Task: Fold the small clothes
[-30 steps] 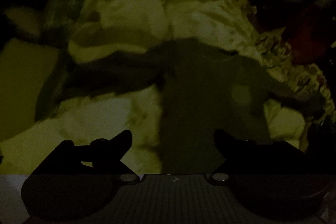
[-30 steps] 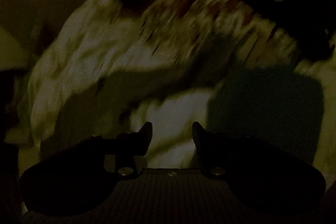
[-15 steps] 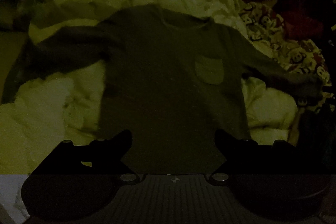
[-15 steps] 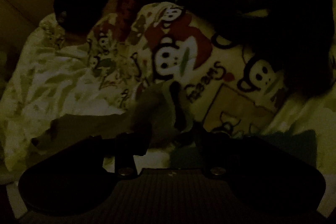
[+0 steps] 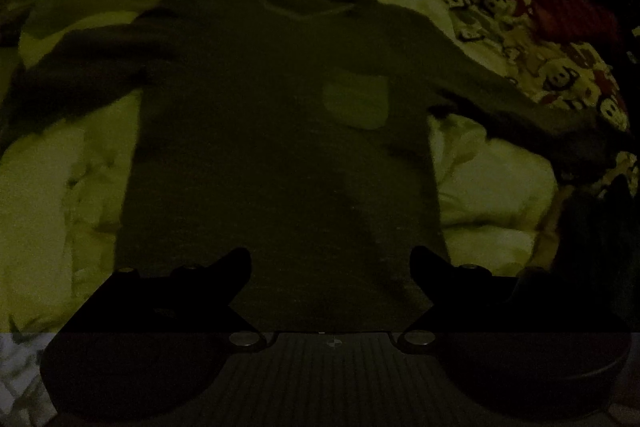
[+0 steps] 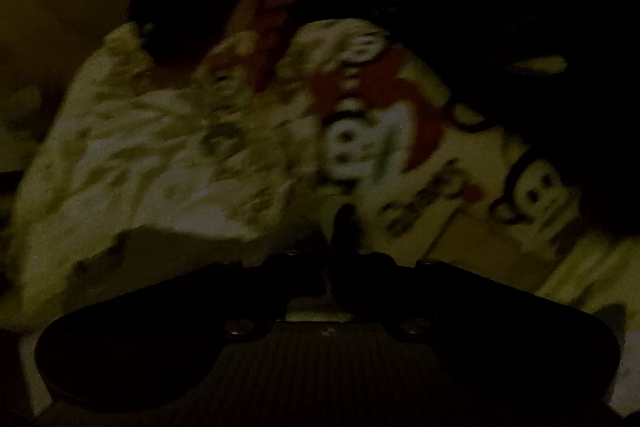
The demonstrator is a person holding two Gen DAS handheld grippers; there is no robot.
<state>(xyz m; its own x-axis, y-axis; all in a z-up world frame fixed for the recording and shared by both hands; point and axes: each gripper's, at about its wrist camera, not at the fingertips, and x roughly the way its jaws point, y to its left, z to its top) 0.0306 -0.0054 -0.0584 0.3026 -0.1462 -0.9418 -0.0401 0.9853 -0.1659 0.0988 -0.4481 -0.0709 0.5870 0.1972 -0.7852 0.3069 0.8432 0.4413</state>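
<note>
Spread flat on pale rumpled bedding (image 5: 80, 187): dark long-sleeved shirt (image 5: 280, 147), sleeves out, bare bedding beside both hems. Left gripper (image 5: 331, 267) spread wide above the hem. Rightward, cartoon-print fabric (image 6: 400, 131) crowding the sleeve end. Right gripper (image 6: 334, 227) just pressed together, seemingly pinching that cuff; blurred.
</note>
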